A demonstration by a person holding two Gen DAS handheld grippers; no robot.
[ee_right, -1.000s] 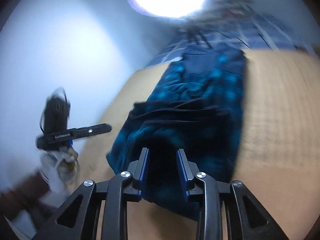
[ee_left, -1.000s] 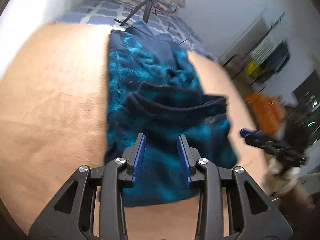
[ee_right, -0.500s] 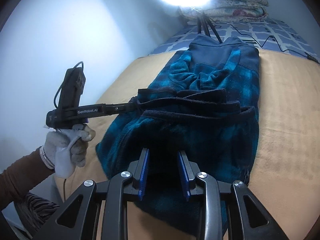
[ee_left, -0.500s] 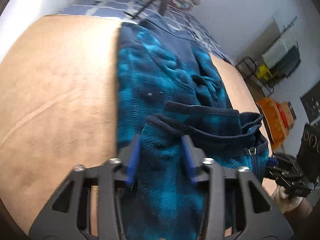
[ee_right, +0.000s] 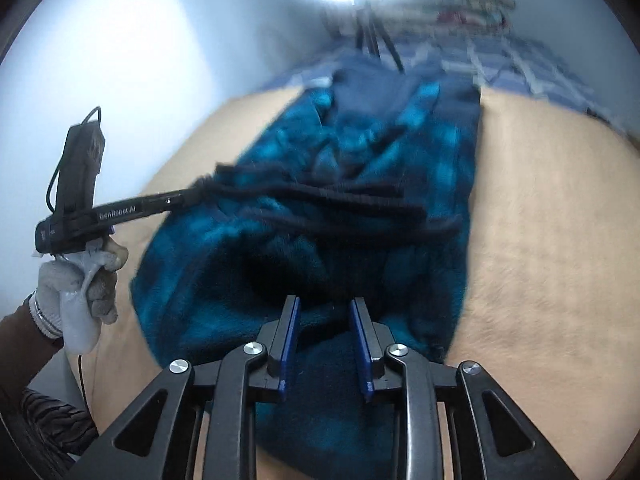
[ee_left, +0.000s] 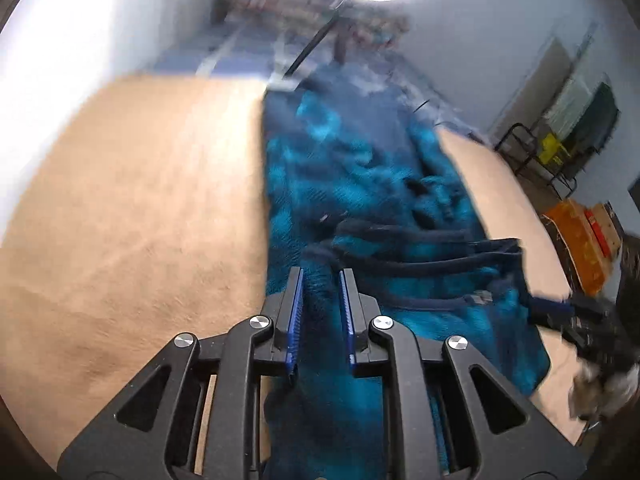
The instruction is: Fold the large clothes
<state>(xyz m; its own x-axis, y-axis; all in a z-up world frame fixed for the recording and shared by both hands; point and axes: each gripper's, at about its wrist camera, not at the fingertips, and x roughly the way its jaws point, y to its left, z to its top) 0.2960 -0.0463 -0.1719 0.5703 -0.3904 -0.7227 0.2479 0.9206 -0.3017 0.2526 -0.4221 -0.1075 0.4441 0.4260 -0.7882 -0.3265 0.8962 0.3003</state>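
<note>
Gripping a fold of the blue fleece garment (ee_left: 360, 184), the left gripper (ee_left: 320, 312) has its jaws narrowed on the cloth lying along the tan bed (ee_left: 140, 200).

Right wrist view: right gripper (ee_right: 324, 340) likewise pinches the garment's near hem.

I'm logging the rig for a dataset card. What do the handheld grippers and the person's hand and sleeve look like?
Both the left gripper and right gripper are black linkage frames with silver rivets and blue finger pads. Side-on, the left one reads "GenRobot.AI" in white, with a black cable. The knit-gloved hand is grey-white; the sleeve brown.
</note>
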